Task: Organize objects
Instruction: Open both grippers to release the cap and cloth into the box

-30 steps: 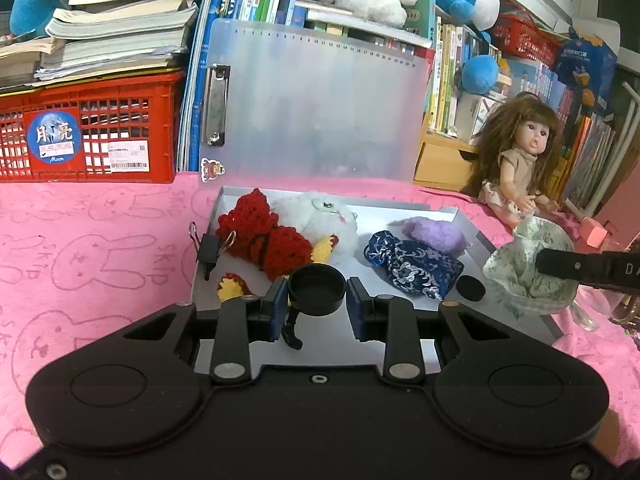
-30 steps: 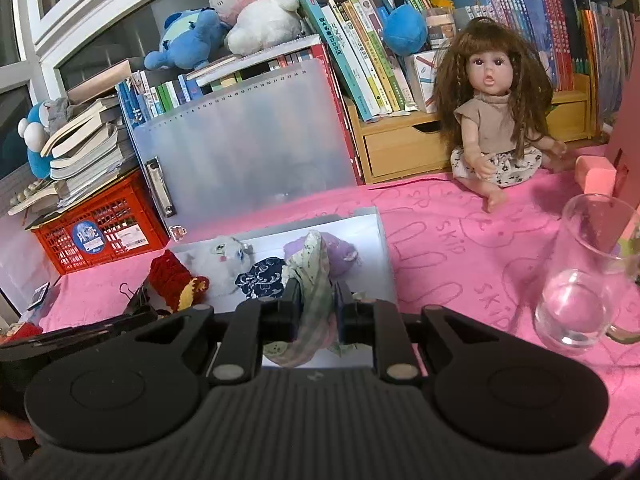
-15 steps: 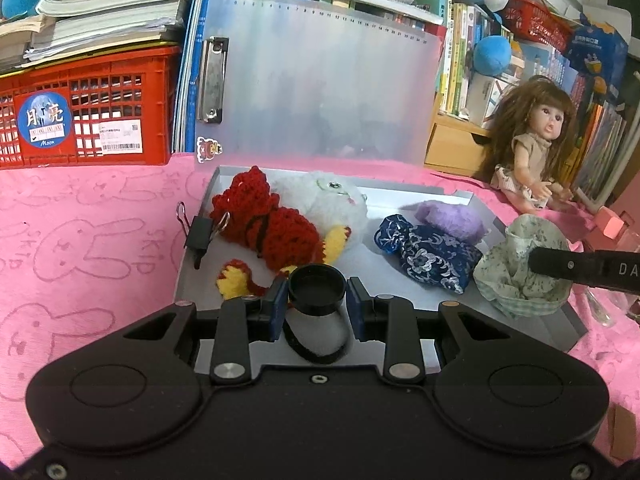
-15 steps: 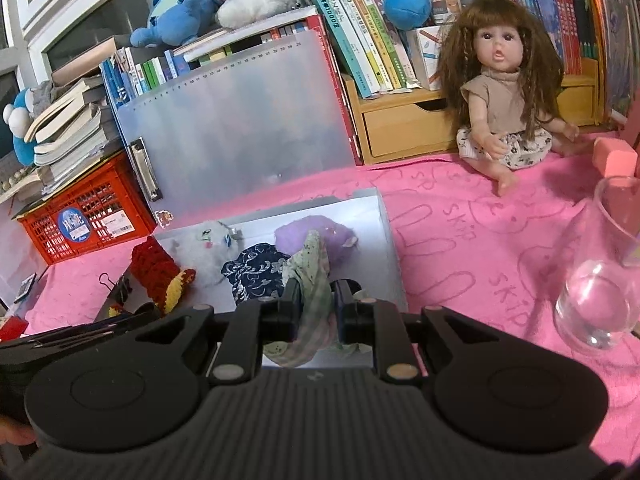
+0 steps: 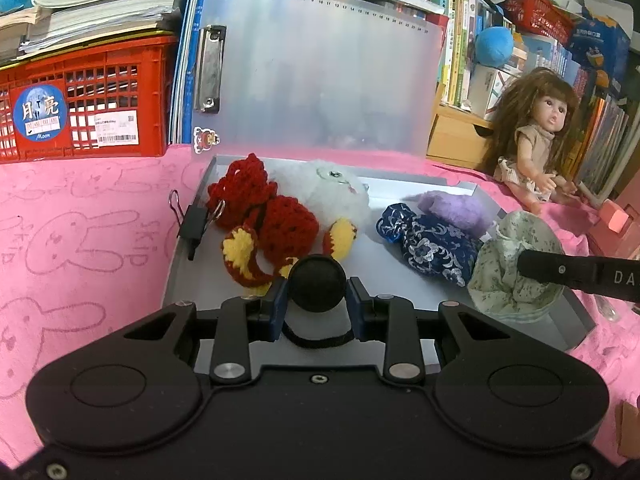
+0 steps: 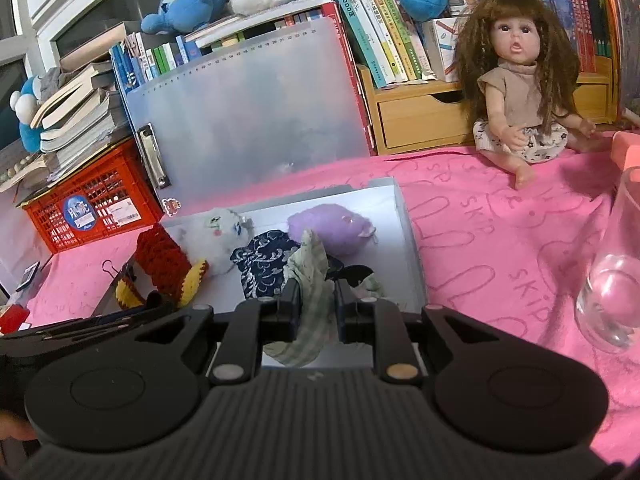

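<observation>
A grey tray (image 5: 400, 286) on the pink cloth holds a red and yellow crochet toy (image 5: 264, 216), a white plush (image 5: 336, 192), a blue patterned pouch (image 5: 432, 244) and a purple plush (image 5: 456, 208). My left gripper (image 5: 318, 300) is shut on a small round black lid (image 5: 318, 288) just above the tray's near edge. My right gripper (image 6: 316, 304) is shut on a green floral cloth pouch (image 6: 312, 280) over the tray's right side (image 6: 408, 248); the pouch also shows in the left wrist view (image 5: 516, 264).
A frosted clipboard (image 5: 320, 72) leans behind the tray. A red crate (image 5: 80, 100) with books stands back left. A doll (image 5: 536, 136) sits back right. A glass cup (image 6: 612, 272) stands to the right. A black binder clip (image 5: 192, 220) sits on the tray's left rim.
My left gripper has moved forward over the tray's near edge with the black lid, which tipped from opening-up to side-on. My right gripper has moved slightly forward with the pouch.
</observation>
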A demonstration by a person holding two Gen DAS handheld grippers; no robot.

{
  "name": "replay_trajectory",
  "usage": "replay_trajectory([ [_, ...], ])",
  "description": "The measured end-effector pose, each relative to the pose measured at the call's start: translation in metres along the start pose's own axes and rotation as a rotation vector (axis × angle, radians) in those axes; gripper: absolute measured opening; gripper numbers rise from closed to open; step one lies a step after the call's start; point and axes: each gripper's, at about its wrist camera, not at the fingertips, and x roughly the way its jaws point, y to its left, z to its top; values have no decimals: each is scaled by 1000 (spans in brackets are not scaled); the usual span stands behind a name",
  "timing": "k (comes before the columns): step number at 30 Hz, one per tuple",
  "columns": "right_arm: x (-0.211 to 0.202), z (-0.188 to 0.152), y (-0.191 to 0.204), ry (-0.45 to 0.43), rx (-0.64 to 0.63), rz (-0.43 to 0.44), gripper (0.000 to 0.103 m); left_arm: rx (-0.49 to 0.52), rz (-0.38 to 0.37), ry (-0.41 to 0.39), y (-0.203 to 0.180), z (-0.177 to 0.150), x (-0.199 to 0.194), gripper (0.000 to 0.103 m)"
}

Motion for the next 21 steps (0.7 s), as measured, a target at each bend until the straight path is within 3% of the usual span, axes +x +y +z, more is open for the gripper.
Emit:
replay_trajectory([
  [8, 1, -5, 2, 9, -13, 10, 24, -10, -3, 9, 2, -3, 1, 30],
  [10, 0, -6, 5, 6, -29, 17, 31, -18, -14, 10, 3, -3, -1, 30],
  [12, -2, -7, 6, 3, -37, 17, 48, -25, -17, 3, 3, -2, -4, 30],
  [16, -7, -6, 8, -3, -31, 26, 55, -28, -16, -15, 3, 0, -13, 44],
  [21, -19, -7, 8, -22, -33, 18, 62, -10, -29, -40, -1, 2, -29, 54],
])
